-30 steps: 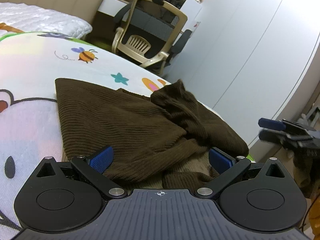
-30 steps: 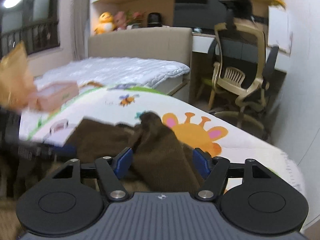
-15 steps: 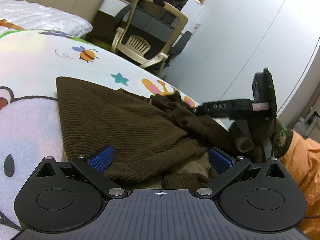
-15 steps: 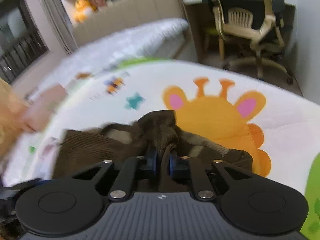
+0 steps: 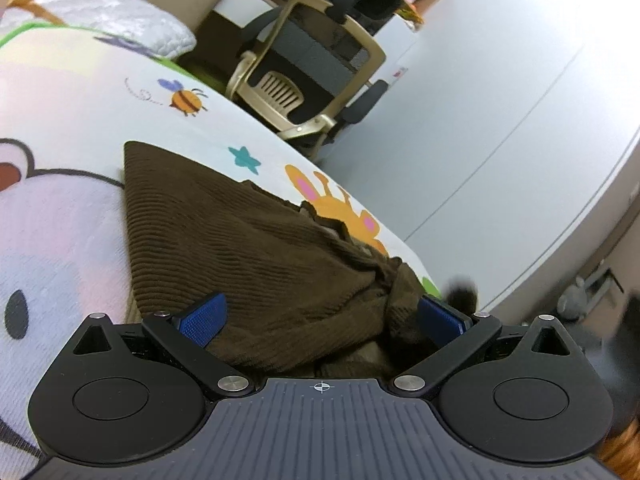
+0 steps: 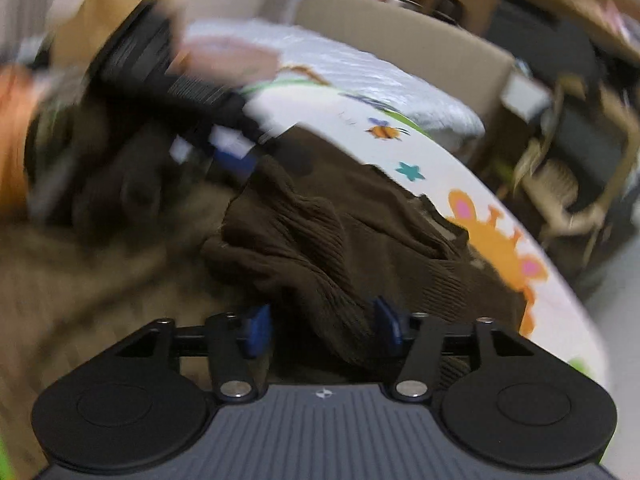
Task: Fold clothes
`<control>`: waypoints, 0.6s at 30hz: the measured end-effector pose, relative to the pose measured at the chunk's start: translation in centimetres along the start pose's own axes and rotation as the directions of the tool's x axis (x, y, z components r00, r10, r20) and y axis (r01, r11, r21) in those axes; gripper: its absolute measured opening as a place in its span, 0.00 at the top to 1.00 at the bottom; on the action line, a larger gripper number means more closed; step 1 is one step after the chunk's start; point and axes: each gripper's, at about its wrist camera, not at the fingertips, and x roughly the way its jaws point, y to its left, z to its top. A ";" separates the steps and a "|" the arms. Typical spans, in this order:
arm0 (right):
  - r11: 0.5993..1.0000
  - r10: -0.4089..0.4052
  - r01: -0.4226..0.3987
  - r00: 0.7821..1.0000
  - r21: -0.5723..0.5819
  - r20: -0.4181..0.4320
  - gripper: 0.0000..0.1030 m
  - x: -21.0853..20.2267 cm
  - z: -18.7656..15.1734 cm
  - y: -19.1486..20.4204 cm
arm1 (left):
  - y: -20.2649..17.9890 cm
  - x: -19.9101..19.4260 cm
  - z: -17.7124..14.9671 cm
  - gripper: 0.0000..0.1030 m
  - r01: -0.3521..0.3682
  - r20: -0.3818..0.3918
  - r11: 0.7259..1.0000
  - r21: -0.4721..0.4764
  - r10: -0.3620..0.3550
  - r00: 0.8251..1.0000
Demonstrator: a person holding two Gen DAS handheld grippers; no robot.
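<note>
A dark brown ribbed sweater [image 5: 248, 248] lies crumpled on a white cartoon-print mat [image 5: 60, 208]. My left gripper [image 5: 320, 318] is open, its blue pads straddling the sweater's near edge. In the right wrist view the same sweater [image 6: 344, 232] is bunched into a ridge. My right gripper [image 6: 322, 326] is open, its pads either side of a sweater fold. The left gripper shows as a dark blur in the right wrist view [image 6: 180, 88]. The right wrist view is motion-blurred.
A beige office chair [image 5: 308, 76] stands beyond the mat's far edge, beside a white wardrobe wall [image 5: 500, 100]. A quilted white bed [image 5: 100, 12] lies at the back left. The mat's edge [image 5: 424, 272] drops off on the right.
My right gripper was shut on a sweater fold half a second ago and has now opened. It has left the left wrist view. The raised fold has dropped flatter.
</note>
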 end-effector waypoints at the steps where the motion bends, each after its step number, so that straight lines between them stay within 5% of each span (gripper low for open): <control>1: 0.999 -0.015 0.016 1.000 -0.045 0.010 0.45 0.3 -0.3 0.8 | -0.2 0.0 0.1 0.00 -0.014 -0.007 1.000 0.005 0.014 1.000; 4: 0.988 -0.055 0.062 0.997 -0.140 0.053 0.46 1.0 -0.9 2.6 | -1.4 0.2 0.4 0.00 -0.067 -0.040 0.997 0.033 0.069 0.997; 6: 0.995 -0.063 0.069 0.995 -0.072 0.082 0.67 1.3 -0.7 2.0 | -2.2 0.4 0.6 0.00 -0.103 -0.061 0.993 0.054 0.107 0.992; 9: 0.990 -0.012 -0.004 0.993 0.144 0.114 0.80 0.7 -0.4 -1.6 | -3.5 0.6 0.9 0.00 -0.152 -0.086 0.984 0.097 0.161 0.983; 11: 0.965 -0.047 0.007 0.988 0.262 0.146 0.87 -0.4 -0.4 -4.3 | -4.4 0.4 1.1 0.00 -0.174 -0.085 0.974 0.146 0.187 0.979; 15: 0.844 -0.149 0.003 0.962 0.536 0.229 0.88 -4.1 -1.9 -11.4 | -6.2 0.9 1.3 0.00 -0.204 -0.084 0.949 0.239 0.229 0.970; 18: 0.725 -0.266 -0.006 0.920 0.689 0.287 0.88 -6.7 -4.0 -15.3 | -8.0 2.0 0.9 0.00 -0.232 -0.062 0.908 0.348 0.269 0.961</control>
